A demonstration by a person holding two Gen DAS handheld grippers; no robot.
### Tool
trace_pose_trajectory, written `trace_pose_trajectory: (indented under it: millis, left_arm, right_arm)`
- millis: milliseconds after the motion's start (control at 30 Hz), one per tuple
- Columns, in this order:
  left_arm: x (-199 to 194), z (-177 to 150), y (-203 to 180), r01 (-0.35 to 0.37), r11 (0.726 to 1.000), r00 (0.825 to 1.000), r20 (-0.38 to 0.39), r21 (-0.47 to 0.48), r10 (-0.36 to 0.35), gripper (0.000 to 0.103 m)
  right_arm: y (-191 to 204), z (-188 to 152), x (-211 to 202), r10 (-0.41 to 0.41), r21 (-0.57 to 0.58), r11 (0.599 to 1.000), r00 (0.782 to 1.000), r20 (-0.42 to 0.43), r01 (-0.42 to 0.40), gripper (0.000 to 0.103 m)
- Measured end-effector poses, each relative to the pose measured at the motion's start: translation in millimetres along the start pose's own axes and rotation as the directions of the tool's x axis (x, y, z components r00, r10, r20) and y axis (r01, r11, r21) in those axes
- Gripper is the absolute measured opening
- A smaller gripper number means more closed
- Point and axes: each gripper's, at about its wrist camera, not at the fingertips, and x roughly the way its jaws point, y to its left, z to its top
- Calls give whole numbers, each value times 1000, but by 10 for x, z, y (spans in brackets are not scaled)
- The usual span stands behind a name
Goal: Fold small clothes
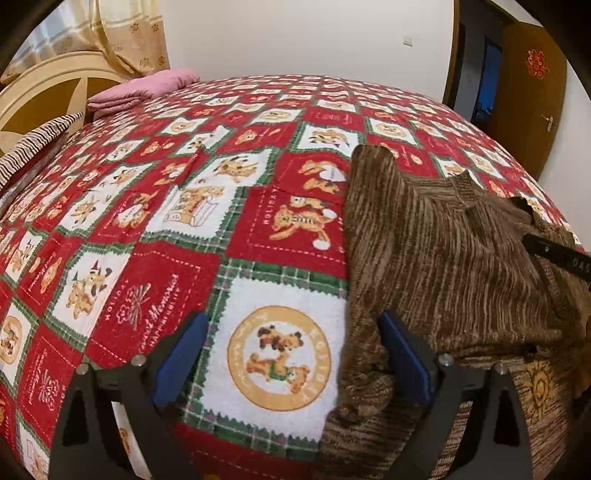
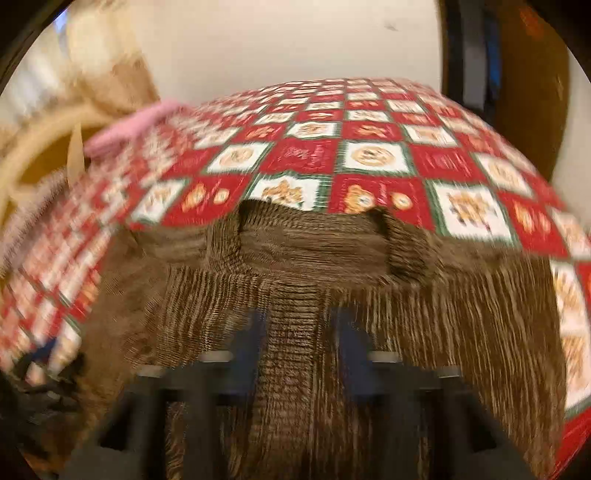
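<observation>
Sweater: a brown streaked knit sweater lies on the bed at the near right side; in the right wrist view its neck opening faces away from the camera.
Sweater's left part: a fold or sleeve hangs down along the garment's left edge, bunched near the bed's near edge.
Bedspread: red, white and green checked cover with bear prints, lying flat under the garment.
Things around: a folded pink blanket at the far left corner, a striped cloth at the left edge, both well apart from the sweater.
Beyond the bed: cream headboard, patterned curtain, white wall, and a brown door at far right.
Open room: the whole left and far half of the cover is bare.
Left gripper: jaws spread wide, right blue pad touching the hanging fold, left pad over bare cover; nothing clamped.
Right gripper: blurred; jaws narrow, with a raised ridge of the sweater's ribbed knit between the pads, apparently pinched.
</observation>
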Motion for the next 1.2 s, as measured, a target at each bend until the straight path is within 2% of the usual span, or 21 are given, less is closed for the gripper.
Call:
trace_pose_trajectory:
  millis: [33, 133, 200, 267, 367, 467, 500, 533, 600, 633, 667, 733, 767, 800, 833, 867, 933, 1000, 1100, 1200]
  left_arm:
    - [-3, 0, -13, -5, 1000, 1000, 1, 4, 5, 97]
    - [6, 0, -7, -6, 1000, 1000, 0, -2, 6, 98]
    - [8, -1, -1, -8, 1000, 1000, 1, -5, 8, 99]
    - [5, -4, -5, -14, 1000, 1000, 3, -3, 14, 100]
    - [8, -7, -4, -19, 1000, 1000, 3, -3, 19, 101]
    - [8, -6, 7, -16, 1000, 1000, 3, -7, 16, 101]
    - [10, -6, 11, -15, 1000, 1000, 3, -9, 15, 101]
    - [13, -6, 14, -14, 1000, 1000, 2, -10, 14, 102]
    - [14, -8, 17, -14, 1000, 1000, 3, -11, 14, 102]
    - [14, -8, 18, -13, 1000, 1000, 3, -12, 13, 102]
    - [18, -7, 19, -12, 1000, 1000, 4, -12, 12, 102]
    - [14, -8, 14, -15, 1000, 1000, 3, -10, 16, 102]
    - [14, -8, 16, -15, 1000, 1000, 3, -10, 15, 102]
    - [14, -8, 16, -15, 1000, 1000, 3, -11, 15, 102]
    - [16, -6, 17, -15, 1000, 1000, 3, -11, 15, 102]
    - [16, -6, 17, -16, 1000, 1000, 3, -11, 16, 102]
    - [16, -6, 17, -17, 1000, 1000, 3, -11, 17, 103]
    - [16, -7, 21, -18, 1000, 1000, 2, -12, 18, 103]
    - [22, -5, 19, -30, 999, 1000, 4, -13, 30, 103]
    - [24, -7, 15, -33, 999, 999, 4, -12, 33, 103]
  right_arm:
    - [33, 5, -14, -2, -14, 1000, 1000, 5, 2, 8]
    - [-17, 7, -187, -46, 30, 999, 995, 87, 43, 7]
    - [-68, -11, -280, -112, 46, 993, 984, 135, 107, 4]
    - [-143, -32, -258, -161, 62, 986, 979, 129, 154, 4]
    - [-305, -39, -105, -129, 120, 985, 990, 56, 122, 4]
    - [-385, -48, -279, -82, 175, 983, 990, 117, 61, 5]
    - [-379, -46, -338, -26, 186, 982, 993, 119, 3, 5]
    - [-371, -42, -350, 6, 195, 980, 994, 109, -27, 8]
    - [-328, -28, -335, 57, 198, 978, 995, 86, -73, 28]
    - [-294, -22, -309, 57, 189, 979, 995, 79, -71, 54]
    - [-254, -17, -270, 47, 177, 982, 996, 73, -59, 71]
    - [-184, -19, -180, 41, 160, 986, 997, 63, -50, 72]
    - [-146, -27, -120, 41, 149, 988, 998, 45, -47, 71]
    - [-85, -43, -77, 16, 124, 992, 999, 34, -21, 64]
    - [-16, -44, -60, -23, 82, 996, 999, 42, 19, 30]
    - [35, -36, -32, -37, 52, 998, 999, 29, 36, 10]
    - [112, -7, -25, -64, 9, 998, 998, 22, 64, 9]
    - [147, -3, -106, -95, -33, 995, 994, 59, 97, 8]
    - [70, 13, -251, -148, 3, 989, 982, 121, 149, 8]
    - [44, -7, -189, -177, 4, 984, 978, 114, 178, 8]
